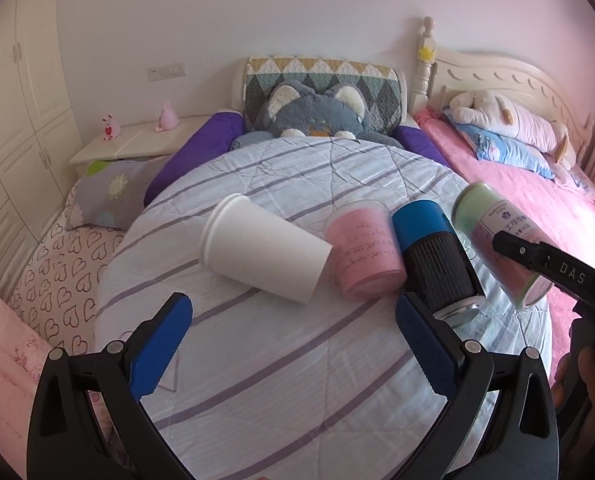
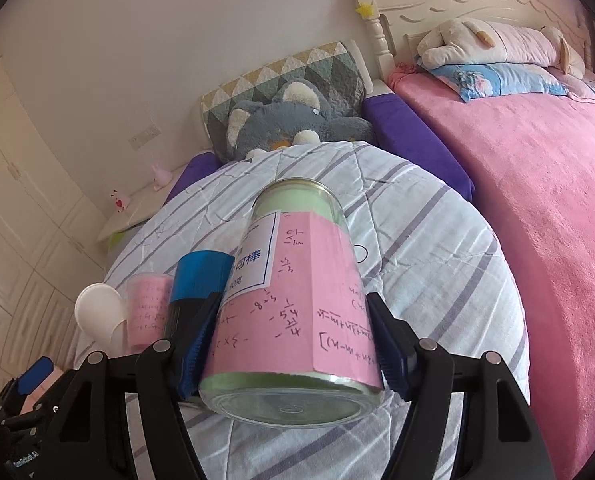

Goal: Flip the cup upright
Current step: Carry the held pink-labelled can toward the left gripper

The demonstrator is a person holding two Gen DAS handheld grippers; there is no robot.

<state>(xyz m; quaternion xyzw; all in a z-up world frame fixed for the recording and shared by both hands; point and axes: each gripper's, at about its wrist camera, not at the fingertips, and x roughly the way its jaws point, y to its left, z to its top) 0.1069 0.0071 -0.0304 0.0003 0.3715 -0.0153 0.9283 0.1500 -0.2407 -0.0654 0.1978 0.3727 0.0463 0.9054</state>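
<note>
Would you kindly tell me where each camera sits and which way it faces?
Left wrist: on the open left hand-held gripper, facing the headboard over the striped quilt; the right hand-held gripper shows.
Right wrist: on the right hand-held gripper, shut on the green cup.
Shared: green cup, white cup, grey plush.

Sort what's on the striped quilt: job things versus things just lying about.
Job:
- green jar, held off the quilt, clamped in the right hand-held gripper
- left hand-held gripper, open, holding nothing

Lying about:
- white paper cup, on its side
- pink cup
- blue-capped can
- grey plush cat
</note>
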